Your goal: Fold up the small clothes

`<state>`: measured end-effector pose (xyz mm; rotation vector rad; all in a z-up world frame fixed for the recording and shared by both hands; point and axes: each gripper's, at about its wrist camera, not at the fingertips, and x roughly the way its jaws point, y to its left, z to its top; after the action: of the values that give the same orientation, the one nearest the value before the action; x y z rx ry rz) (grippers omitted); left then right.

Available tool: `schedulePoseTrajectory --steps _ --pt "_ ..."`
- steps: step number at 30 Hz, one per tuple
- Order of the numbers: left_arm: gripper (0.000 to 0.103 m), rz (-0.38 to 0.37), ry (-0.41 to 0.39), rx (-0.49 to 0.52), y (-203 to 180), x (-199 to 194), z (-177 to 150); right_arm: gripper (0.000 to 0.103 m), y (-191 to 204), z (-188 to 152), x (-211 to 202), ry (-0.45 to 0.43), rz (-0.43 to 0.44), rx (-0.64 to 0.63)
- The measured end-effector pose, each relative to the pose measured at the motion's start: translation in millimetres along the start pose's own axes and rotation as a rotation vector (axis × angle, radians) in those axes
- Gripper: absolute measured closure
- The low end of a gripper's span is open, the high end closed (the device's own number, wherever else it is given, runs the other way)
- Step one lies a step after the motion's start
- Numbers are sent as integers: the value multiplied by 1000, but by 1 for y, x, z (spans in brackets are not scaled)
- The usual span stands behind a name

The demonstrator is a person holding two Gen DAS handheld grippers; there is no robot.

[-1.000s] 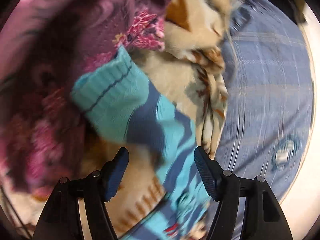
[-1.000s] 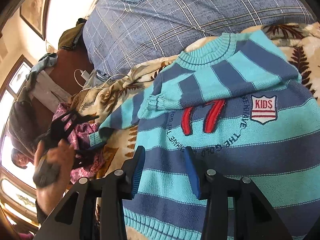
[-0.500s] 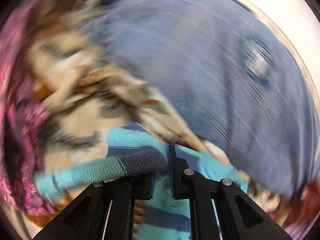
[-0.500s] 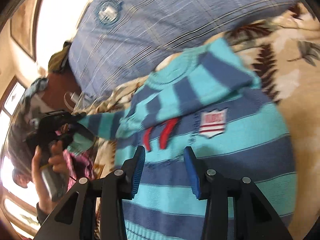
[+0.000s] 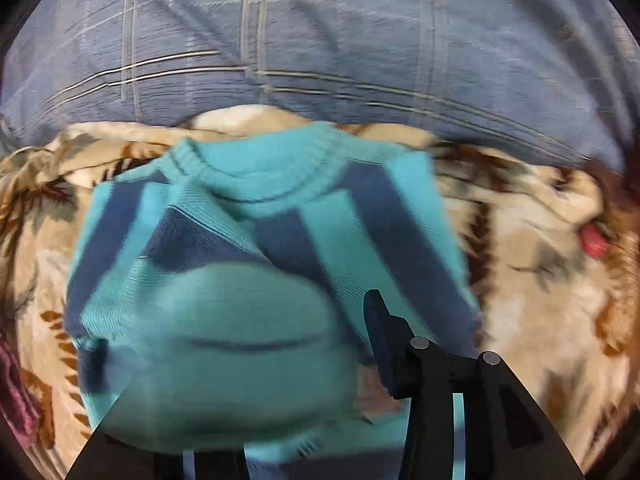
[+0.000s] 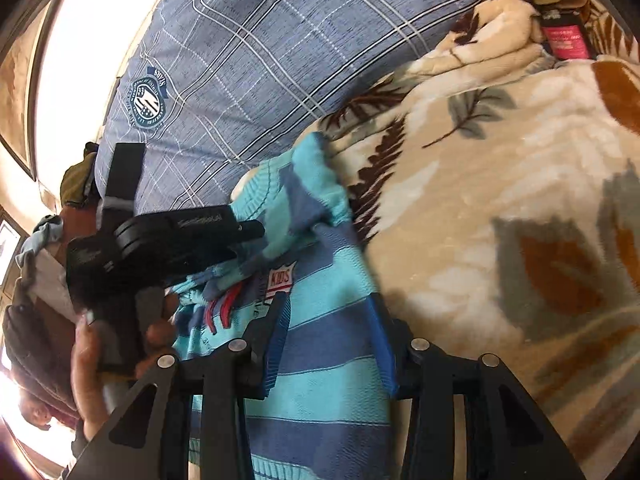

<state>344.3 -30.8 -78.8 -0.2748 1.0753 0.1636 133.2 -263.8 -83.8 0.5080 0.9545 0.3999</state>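
Note:
A turquoise and navy striped kids' sweater (image 5: 280, 184) lies on a floral blanket, collar toward the pillow. In the left wrist view its blurred sleeve cuff (image 5: 208, 340) drapes over the chest and hides my left gripper's (image 5: 312, 312) left finger. The jaws are opening, and the right finger (image 5: 376, 320) stands apart from the cuff. In the right wrist view a hand (image 6: 92, 360) holds the left gripper (image 6: 240, 236) over the folded-in sleeve. My right gripper (image 6: 330, 320) hovers open over the sweater's (image 6: 328, 360) striped body near its right edge.
A blue plaid pillow (image 6: 260, 60) lies behind the sweater. The cream floral blanket (image 6: 500, 200) spreads to the right. A pink-labelled item (image 6: 564, 36) lies at the far right corner. Magenta cloth (image 5: 12, 392) shows at the left edge.
The left gripper shut on the left sleeve, swung it across onto the sweater's chest, and its jaws have parted again. The right gripper slid toward the sweater's right side.

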Motion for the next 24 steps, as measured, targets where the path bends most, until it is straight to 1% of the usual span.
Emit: schedulePoseTrajectory --steps 2,3,4,5,6,7,8,9,10,11,12,14,15,17,20,22,24 --pt "60 -86 9 -18 15 -22 -4 59 2 4 2 -12 15 25" --pt "59 -147 -4 -49 29 -37 -6 59 2 5 2 -16 22 30" --pt "55 -171 -18 -78 44 -50 -8 58 7 8 3 -19 33 26" --pt "49 -184 -35 -118 65 -61 -10 58 15 12 6 -23 40 7" --pt "46 -192 -65 -175 92 -70 -12 57 22 16 8 -26 49 -21" --pt "43 -191 -82 -217 116 -78 -12 53 32 19 12 -24 56 -55" --pt "43 -189 -103 -261 137 -82 -15 45 43 22 17 -18 58 -99" --pt "43 -189 -117 -298 158 -83 -15 41 60 25 27 -9 52 -164" --pt "44 -190 -103 -334 177 -78 -17 36 70 26 35 -3 44 -208" --pt "45 -202 -80 -367 190 -71 -17 36 84 26 45 0 24 -267" --pt "45 -228 -56 -410 205 -61 -18 36 98 25 57 7 7 -334" --pt "45 -265 -48 -454 219 -50 -19 36 120 20 76 30 -26 -432" --pt "45 -296 -62 -470 226 -47 -18 36 133 14 90 56 -51 -508" --pt "45 -319 -87 -469 235 -43 -17 36 147 2 107 74 -123 -631" --pt "44 -330 -114 -452 246 -33 -23 36 162 -11 122 56 -226 -770" --pt "45 -333 -86 -470 250 -18 -24 36 170 -15 128 33 -236 -827" --pt "45 -371 -58 -503 256 -9 -24 37 179 -17 130 -6 -211 -871"
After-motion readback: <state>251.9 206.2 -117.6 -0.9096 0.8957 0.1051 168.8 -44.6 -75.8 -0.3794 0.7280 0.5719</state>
